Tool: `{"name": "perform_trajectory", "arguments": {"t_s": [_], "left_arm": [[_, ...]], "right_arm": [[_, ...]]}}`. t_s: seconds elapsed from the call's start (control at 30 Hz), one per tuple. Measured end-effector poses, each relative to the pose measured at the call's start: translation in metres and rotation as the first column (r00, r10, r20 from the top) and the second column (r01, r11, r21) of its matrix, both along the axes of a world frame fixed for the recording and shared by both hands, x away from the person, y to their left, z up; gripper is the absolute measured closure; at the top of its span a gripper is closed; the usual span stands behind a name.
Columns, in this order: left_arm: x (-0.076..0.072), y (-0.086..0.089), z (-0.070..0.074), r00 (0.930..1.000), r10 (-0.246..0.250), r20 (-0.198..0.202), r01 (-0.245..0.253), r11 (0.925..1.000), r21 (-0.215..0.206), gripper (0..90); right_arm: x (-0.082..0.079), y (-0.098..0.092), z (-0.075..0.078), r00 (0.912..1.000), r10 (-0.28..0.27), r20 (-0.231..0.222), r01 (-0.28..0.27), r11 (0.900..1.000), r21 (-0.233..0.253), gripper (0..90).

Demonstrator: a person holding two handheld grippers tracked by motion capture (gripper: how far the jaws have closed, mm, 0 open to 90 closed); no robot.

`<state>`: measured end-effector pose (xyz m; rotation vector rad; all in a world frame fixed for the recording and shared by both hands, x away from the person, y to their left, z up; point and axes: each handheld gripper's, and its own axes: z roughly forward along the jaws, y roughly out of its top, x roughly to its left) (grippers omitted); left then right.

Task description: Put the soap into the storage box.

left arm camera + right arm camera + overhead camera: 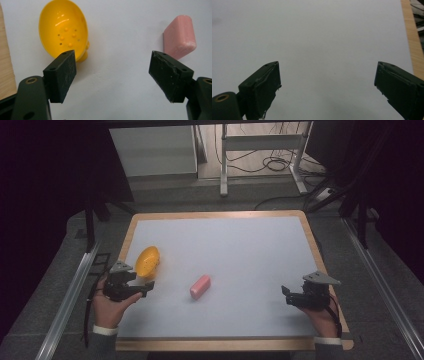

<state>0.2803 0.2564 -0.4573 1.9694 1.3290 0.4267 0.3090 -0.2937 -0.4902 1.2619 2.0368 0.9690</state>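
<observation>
A yellow plastic soap dish [147,260] with small bumps and drain holes lies at the table's left, also close up in the left gripper view [63,28]. A pink soap bar [200,286] rests near the middle of the white surface, at the upper right of the left gripper view [180,36]. My left gripper [145,286] sits just in front of the dish, open, with nothing between its jaws [112,72]. My right gripper [286,295] hovers near the table's right front, open and empty [327,82], well right of the soap.
The white tabletop [235,245] has a wooden border [215,214]. Metal rails [70,295] run along both sides. A table frame and cables [270,162] stand on the floor beyond the far edge.
</observation>
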Motion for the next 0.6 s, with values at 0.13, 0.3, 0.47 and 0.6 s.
{"name": "perform_trajectory", "arguments": {"t_s": [0.13,0.3,0.47,0.6], "left_arm": [[0.002,-0.003,0.004,0.9998,-0.019,0.001,0.019,0.9998,-0.001,22.0],[0.005,-0.013,0.008,0.9991,-0.039,-0.014,0.039,0.9992,-0.01,22.5],[0.007,-0.021,0.012,0.9982,-0.058,-0.013,0.058,0.9983,0.01,21.6],[0.008,-0.024,0.012,0.9977,-0.066,-0.016,0.066,0.9977,0.016,21.0]], "right_arm": [[-0.002,-0.003,0.001,0.9999,-0.008,0.006,0.008,1.0,0.003,6.4],[-0.003,-0.004,-0.001,0.9999,-0.016,-0.001,0.016,1.0,-0.002,6.4],[-0.002,-0.004,-0.002,0.9999,-0.016,-0.003,0.016,1.0,-0.006,6.4],[-0.002,-0.004,-0.002,0.9999,-0.013,-0.002,0.013,1.0,-0.009,6.4]]}}
